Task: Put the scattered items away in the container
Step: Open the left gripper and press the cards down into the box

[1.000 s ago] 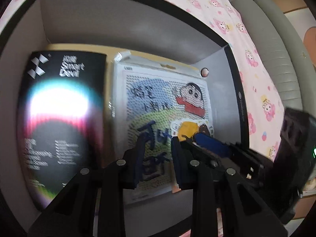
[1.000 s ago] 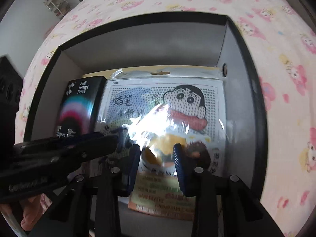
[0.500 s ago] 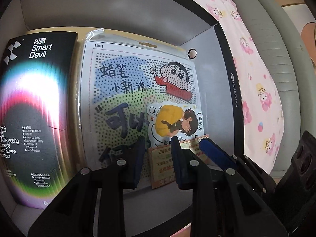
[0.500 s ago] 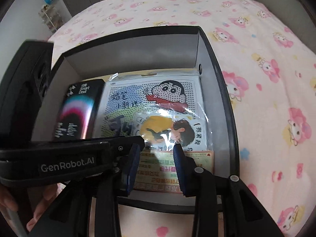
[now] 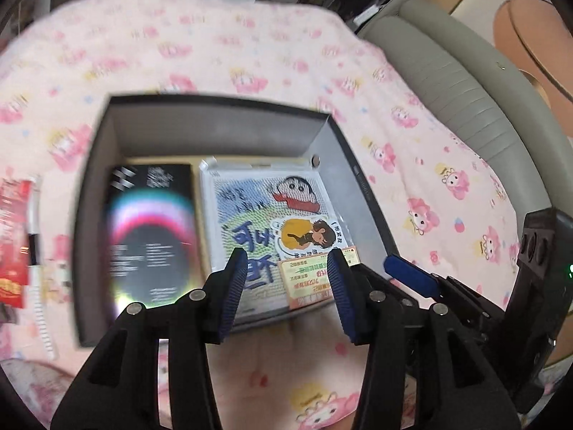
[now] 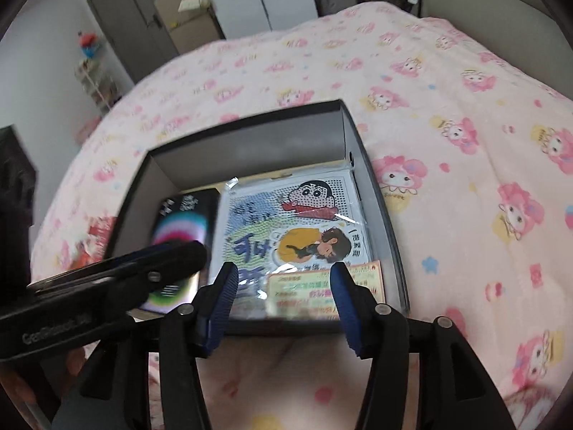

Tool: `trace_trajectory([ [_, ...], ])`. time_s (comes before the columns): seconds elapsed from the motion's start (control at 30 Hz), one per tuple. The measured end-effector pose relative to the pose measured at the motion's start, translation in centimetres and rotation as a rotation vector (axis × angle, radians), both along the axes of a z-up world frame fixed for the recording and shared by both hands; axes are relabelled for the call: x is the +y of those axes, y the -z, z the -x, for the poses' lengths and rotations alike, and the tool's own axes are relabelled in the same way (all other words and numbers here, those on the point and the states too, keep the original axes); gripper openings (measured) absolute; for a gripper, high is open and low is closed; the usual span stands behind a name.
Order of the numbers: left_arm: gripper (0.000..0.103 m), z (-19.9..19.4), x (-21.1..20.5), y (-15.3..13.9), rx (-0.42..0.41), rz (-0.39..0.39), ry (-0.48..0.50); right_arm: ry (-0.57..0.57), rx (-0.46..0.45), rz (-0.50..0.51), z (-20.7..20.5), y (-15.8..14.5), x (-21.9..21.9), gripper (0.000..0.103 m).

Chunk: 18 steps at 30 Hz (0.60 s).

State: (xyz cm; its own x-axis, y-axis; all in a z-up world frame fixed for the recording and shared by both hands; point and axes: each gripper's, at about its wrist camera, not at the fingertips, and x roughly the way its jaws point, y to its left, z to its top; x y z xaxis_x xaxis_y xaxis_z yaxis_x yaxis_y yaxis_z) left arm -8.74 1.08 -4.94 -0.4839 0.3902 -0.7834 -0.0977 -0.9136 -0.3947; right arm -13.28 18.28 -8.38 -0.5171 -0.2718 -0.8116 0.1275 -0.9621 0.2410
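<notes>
A dark open box (image 5: 107, 150) (image 6: 361, 165) sits on the pink bedspread. Inside lie a black Smart Devil package (image 5: 150, 229) (image 6: 182, 225), a cartoon bead-art sheet (image 5: 258, 197) (image 6: 286, 208), a yellow character sticker pack (image 5: 308, 233) (image 6: 315, 243) and an orange-green card (image 5: 311, 276) (image 6: 322, 290). My left gripper (image 5: 286, 283) is open and empty above the box's near edge. My right gripper (image 6: 283, 297) is open and empty, beside the left one.
A red packet (image 5: 14, 240) and a white pen-like item (image 5: 35, 251) lie on the bedspread left of the box. A grey-green upholstered edge (image 5: 465, 82) runs along the right. A dark door (image 6: 132, 21) and shelves stand at the back.
Both grippers have pulled back and up out of the box and opened wider. The sticker pack and card lie released in the box.
</notes>
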Motion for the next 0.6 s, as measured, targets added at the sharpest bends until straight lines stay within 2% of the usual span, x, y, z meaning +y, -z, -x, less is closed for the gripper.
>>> trace_trajectory([
  [0.2, 0.048, -1.3, -0.5, -1.2, 0.06, 0.047, 0.027, 0.054, 0.057, 0.003, -3.3, -2.7, -0.2, 0.051],
  [0.4, 0.05, -3.7, -1.3, -2.3, 0.114, 0.07, 0.037, 0.029, 0.099, 0.006, -6.2, -4.9, -1.9, 0.052],
  [0.6, 0.05, -6.0, -4.2, -2.6, 0.12, 0.089, 0.02, -0.017, 0.101, -0.003, -8.3, -5.5, -4.5, 0.052],
])
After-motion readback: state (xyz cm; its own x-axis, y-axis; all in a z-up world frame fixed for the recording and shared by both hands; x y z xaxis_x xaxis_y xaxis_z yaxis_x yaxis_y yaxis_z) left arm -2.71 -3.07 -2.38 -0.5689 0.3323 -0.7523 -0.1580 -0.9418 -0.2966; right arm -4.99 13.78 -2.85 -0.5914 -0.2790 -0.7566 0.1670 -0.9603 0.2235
